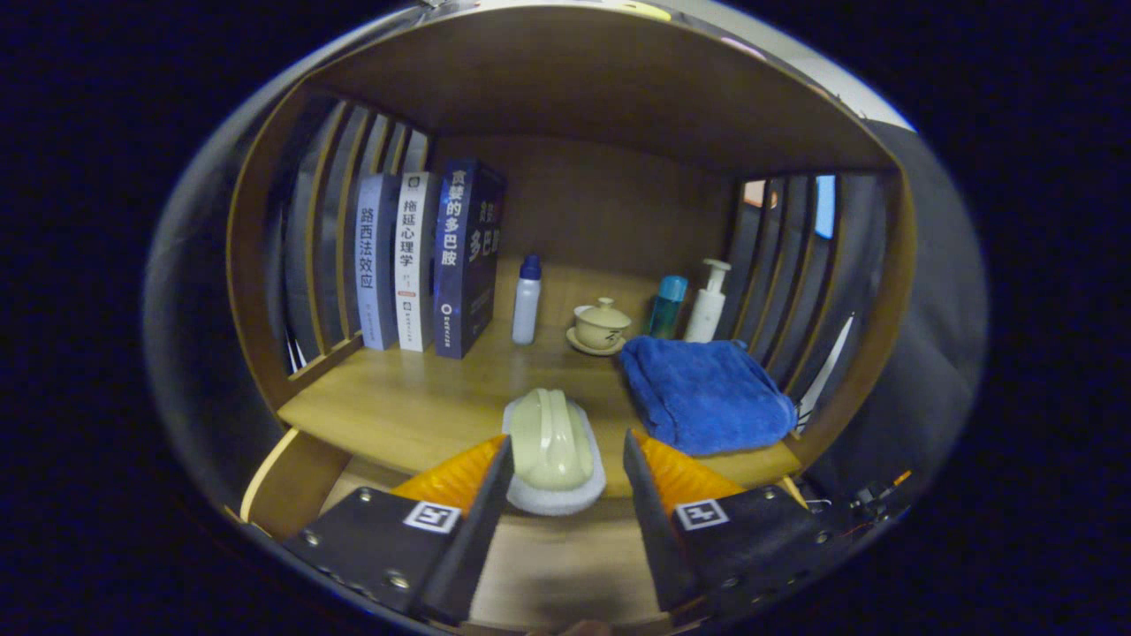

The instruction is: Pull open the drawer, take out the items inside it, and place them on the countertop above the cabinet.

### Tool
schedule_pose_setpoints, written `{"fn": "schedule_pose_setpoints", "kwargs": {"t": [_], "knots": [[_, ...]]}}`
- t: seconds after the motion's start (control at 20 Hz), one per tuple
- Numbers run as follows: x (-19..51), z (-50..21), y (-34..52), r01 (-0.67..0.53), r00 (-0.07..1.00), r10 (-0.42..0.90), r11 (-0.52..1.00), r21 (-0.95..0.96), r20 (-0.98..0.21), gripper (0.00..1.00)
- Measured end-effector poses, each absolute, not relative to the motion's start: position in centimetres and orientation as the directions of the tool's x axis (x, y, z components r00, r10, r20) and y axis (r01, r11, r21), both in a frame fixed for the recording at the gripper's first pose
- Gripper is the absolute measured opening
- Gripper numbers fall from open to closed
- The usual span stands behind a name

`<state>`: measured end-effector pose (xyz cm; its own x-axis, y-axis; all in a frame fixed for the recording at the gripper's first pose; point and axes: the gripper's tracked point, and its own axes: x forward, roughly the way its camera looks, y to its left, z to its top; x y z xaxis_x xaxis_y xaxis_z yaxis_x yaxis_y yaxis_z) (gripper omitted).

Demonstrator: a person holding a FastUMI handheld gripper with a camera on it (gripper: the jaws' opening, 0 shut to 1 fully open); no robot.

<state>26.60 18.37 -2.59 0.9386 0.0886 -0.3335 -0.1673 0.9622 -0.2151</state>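
A scrubbing brush with a pale green handle and a white sponge base lies on the front edge of the wooden countertop. It sits between the fingers of my gripper. The left finger is right against its side, while a small gap separates the right finger from it, so the gripper is open. A folded blue towel rests on the countertop just right of the brush. Below the fingers I see the wooden floor of the pulled-out drawer; what else lies in it is hidden by the fingers.
Three upright books stand at the back left. Behind the brush are a white bottle with a blue cap, a lidded cream teacup on a saucer, a teal bottle and a white pump bottle. Slatted side walls and a low wooden roof enclose the shelf.
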Motion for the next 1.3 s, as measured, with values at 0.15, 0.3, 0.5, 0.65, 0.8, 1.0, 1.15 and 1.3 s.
{"fn": "schedule_pose_setpoints", "kwargs": {"t": [0.15,0.3,0.5,0.65,0.8,1.0,1.15,1.3], "knots": [[22.4,-2.0,17.1,-0.176,0.947,0.109,0.964,-0.202,-0.302,0.92],[18.6,-2.1,17.0,-0.187,0.955,0.138,0.968,-0.169,-0.262,0.98],[14.0,-2.9,15.7,-0.201,0.962,0.171,0.971,-0.129,-0.212,0.98],[11.2,-4.8,14.3,-0.203,0.96,0.175,0.972,-0.117,-0.217,0.98],[9.6,-6.9,13.5,-0.203,0.951,0.176,0.976,-0.084,-0.253,0.98],[9.1,-9.7,13.5,-0.214,0.937,0.191,0.976,-0.05,-0.293,0.98],[9.6,-11.6,14.5,-0.243,0.915,0.216,0.969,-0.037,-0.341,0.98],[9.7,-11.4,14.3,-0.229,0.923,0.206,0.973,-0.035,-0.325,0.98]]}}
